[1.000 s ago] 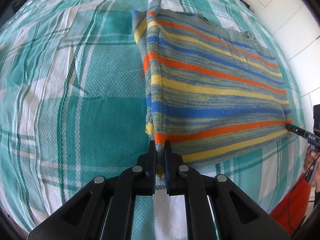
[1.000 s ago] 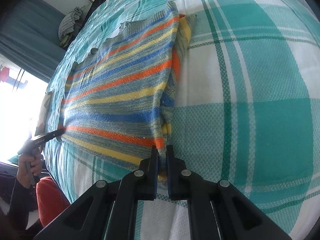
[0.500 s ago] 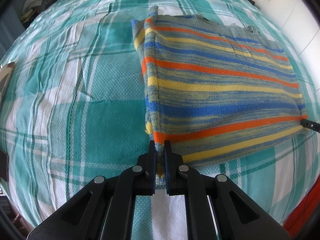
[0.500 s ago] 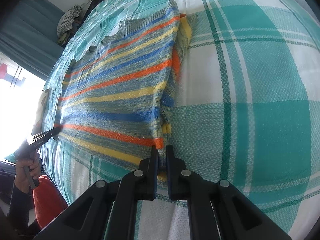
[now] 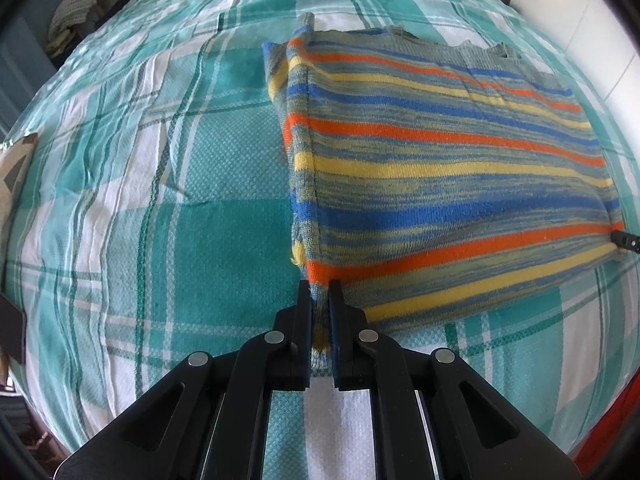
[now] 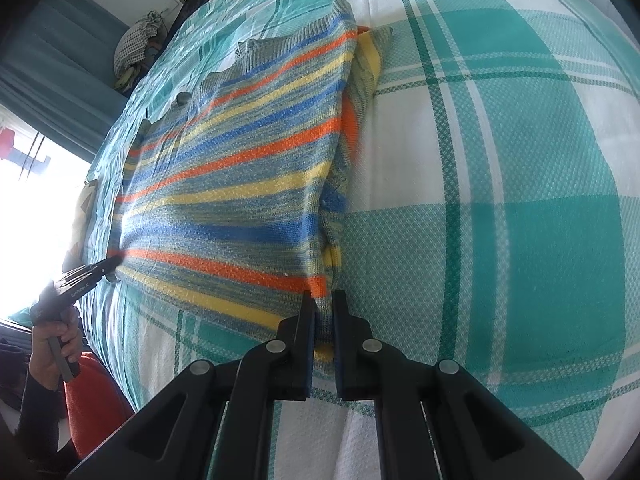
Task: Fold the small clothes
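Left wrist view: left gripper (image 5: 319, 292) at bottom centre, jaws pinching the near corner of the striped sweater (image 5: 440, 168), knit bunched up between the pads. Sweater lies folded on the checked bedspread (image 5: 140, 200), filling centre to right of frame, stripes orange, yellow, blue and grey; a second layer peeks out along its left edge. Tip of the right gripper (image 5: 626, 240) at the right edge, touching the sweater's far corner. Bundle of cloth (image 5: 80, 4) in the upper left. Right wrist view: right gripper (image 6: 323, 300) at bottom centre, jaws likewise clamped on a sweater (image 6: 240, 200) corner, fabric squeezed in the gap. Sweater sits left of centre, bedspread (image 6: 500, 200) bare to the right. Left gripper (image 6: 106, 266) at left edge, tip on the sweater corner, person's hand (image 6: 52, 344) on its handle at lower left. Bright window upper left.
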Action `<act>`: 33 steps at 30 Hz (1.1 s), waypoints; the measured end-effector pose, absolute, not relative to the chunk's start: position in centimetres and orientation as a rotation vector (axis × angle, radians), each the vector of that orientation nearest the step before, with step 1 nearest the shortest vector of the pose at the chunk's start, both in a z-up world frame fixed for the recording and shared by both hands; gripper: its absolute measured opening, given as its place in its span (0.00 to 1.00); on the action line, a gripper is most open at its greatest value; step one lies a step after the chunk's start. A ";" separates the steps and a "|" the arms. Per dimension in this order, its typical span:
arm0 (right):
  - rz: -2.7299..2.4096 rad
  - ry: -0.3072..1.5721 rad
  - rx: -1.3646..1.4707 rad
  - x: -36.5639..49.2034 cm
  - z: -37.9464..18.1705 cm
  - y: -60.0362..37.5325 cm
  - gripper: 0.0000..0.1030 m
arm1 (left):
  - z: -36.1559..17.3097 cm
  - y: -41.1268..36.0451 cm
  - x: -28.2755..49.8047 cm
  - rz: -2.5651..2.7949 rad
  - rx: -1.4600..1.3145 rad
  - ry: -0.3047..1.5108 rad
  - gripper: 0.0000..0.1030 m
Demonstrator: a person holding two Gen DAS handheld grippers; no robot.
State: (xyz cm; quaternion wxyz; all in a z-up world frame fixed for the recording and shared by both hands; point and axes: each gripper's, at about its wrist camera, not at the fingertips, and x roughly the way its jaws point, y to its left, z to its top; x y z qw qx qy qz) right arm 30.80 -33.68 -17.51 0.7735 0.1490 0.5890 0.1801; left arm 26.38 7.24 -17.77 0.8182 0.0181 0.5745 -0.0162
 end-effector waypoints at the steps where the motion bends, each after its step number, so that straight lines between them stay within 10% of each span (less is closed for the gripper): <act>1: 0.389 1.272 0.325 30.7 -17.5 -33.8 0.05 | -17.7 7.4 26.1 -0.026 0.047 1.221 0.14; 4: 0.400 1.259 0.326 30.3 -17.5 -34.4 0.06 | -17.2 9.1 24.1 0.048 0.085 1.202 0.44; 9: 0.412 1.244 0.334 29.2 -16.2 -36.6 0.33 | -13.5 6.6 20.5 0.135 0.319 1.077 0.35; 13: 0.397 1.174 0.353 30.4 -13.7 -39.6 0.35 | -10.5 -2.1 20.3 -0.159 0.270 0.941 0.57; 24: 0.540 1.192 0.518 45.9 -16.5 -38.2 0.57 | -17.4 -23.4 22.6 -0.631 0.384 0.838 0.74; 25: 0.543 1.219 0.515 46.6 -17.2 -37.6 0.51 | -17.6 -23.5 22.7 -0.628 0.378 0.839 0.67; 27: 0.514 1.222 0.454 47.7 -17.7 -36.9 0.06 | -17.5 -22.6 23.1 -0.611 0.341 0.832 0.19; 28: 0.527 1.218 0.469 47.8 -17.6 -36.9 0.08 | -17.2 -21.8 23.3 -0.597 0.310 0.836 0.10; 33: 0.613 1.160 0.402 47.2 -12.1 -36.3 0.07 | -14.1 -15.9 23.5 -0.557 0.091 0.805 0.09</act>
